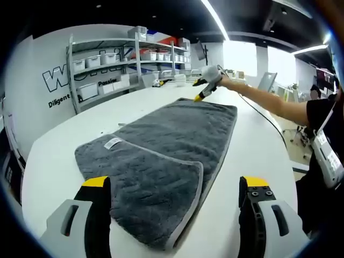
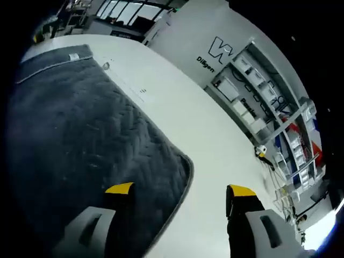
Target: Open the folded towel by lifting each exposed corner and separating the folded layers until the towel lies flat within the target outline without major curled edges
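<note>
Left gripper view: you're holding the left gripper point(image 1: 174, 188) low over the near end of the dark grey, grey-edged terry towel point(image 1: 161, 161), jaws spread wide, nothing between them. The towel is lying on the white table point(image 1: 54, 166), still partly folded: a top layer with a rounded corner is sitting over the near part, and a small white label point(image 1: 113, 142) is showing at its left edge. Your right gripper point(image 1: 207, 86) is reaching in from the right at the towel's far corner; I can't tell how its jaws are standing from here. Grey metal shelving with white bins point(image 1: 107, 64) is standing against the wall behind.

Right gripper view: the right gripper point(image 2: 180, 191) is hovering at a rounded towel corner point(image 2: 180, 161), jaws wide open and empty, one over the fabric, the other over bare table point(image 2: 215, 140).
</note>
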Tool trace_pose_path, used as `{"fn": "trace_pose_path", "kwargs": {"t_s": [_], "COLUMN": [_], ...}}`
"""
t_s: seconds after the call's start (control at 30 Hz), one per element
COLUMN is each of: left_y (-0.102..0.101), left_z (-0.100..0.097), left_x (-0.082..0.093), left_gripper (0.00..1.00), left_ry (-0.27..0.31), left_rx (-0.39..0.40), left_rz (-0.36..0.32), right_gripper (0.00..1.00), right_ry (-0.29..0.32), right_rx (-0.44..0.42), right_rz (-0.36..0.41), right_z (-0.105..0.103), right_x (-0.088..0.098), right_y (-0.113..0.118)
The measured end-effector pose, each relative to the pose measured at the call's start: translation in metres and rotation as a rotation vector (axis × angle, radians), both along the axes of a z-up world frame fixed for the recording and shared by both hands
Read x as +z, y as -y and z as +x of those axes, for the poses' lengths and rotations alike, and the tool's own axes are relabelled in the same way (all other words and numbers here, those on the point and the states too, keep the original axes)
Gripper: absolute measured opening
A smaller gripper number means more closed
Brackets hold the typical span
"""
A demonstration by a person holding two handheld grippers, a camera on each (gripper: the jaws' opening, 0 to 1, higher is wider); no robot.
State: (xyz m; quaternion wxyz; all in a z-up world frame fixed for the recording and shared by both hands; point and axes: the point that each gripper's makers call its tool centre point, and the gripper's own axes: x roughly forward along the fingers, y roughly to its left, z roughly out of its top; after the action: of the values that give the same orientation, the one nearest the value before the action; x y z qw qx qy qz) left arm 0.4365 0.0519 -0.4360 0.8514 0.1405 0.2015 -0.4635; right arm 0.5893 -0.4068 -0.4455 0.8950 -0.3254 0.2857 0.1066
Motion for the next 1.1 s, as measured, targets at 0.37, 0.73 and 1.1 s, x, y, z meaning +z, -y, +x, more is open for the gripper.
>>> {"fn": "trace_pose_path", "kwargs": {"t_s": [0.37,0.73,1.1], "left_y": [-0.004,-0.005,-0.004], "left_z": [0.003,0.009,0.013], "left_x": [0.004,0.001,-0.003], "left_gripper": [0.99,0.99,0.98], "left_ry": [-0.001,0.002,-0.012], "left_rx": [0.021,0.054,0.066], "left_rz": [-0.017,-0.02,-0.022], "right_gripper": [0.99,0.99,0.99], "right_ry": [-0.084,-0.117,-0.111], "right_rx": [0.077,0.284,0.329], "right_rz": [0.24,0.408,0.42], "right_z": [-0.067,-0.123,-0.134], "right_x": [0.003,0.003,-0.011], "right_y": [-0.052,-0.149,-0.169]}}
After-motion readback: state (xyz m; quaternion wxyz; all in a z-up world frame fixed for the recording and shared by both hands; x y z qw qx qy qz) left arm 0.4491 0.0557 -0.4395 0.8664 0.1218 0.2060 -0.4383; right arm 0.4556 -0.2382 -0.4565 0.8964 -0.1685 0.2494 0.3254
